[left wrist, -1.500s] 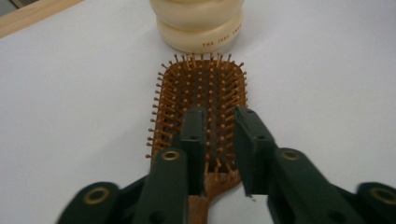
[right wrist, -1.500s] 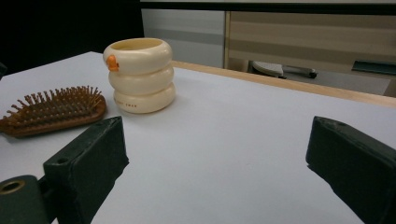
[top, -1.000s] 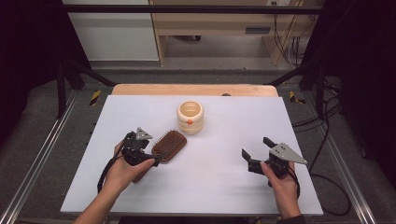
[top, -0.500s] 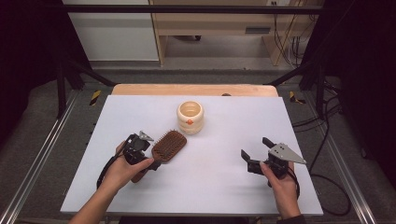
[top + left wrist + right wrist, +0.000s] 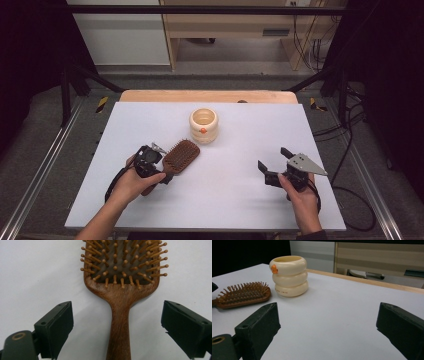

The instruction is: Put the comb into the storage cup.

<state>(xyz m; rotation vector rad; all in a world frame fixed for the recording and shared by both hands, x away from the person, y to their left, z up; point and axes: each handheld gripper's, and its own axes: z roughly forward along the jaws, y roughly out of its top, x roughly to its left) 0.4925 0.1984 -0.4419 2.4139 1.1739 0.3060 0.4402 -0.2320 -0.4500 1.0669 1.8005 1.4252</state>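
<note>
L gripper [image 5: 117, 322] astride hairbrush [image 5: 122, 285] handle, jaws wide apart, nothing gripped yet

Brush lies flat on white table [image 5: 150, 125], bristles up, long axis running straight ahead btwn the L jaws, head pointing toward cream cup [image 5: 203, 126]. Handle centred, clear of both pads. R gripper [image 5: 274, 163] released too, well apart to the right; L hand far nearer

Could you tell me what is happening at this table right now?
A person holds a claw in each hand over a white table. The left claw is open with its jaws on either side of the handle of a wooden hairbrush, which lies bristles up; neither jaw touches it. The right claw is open too, near the table's right side, holding nothing. A cream ringed cup stands upright beyond the brush.
</note>
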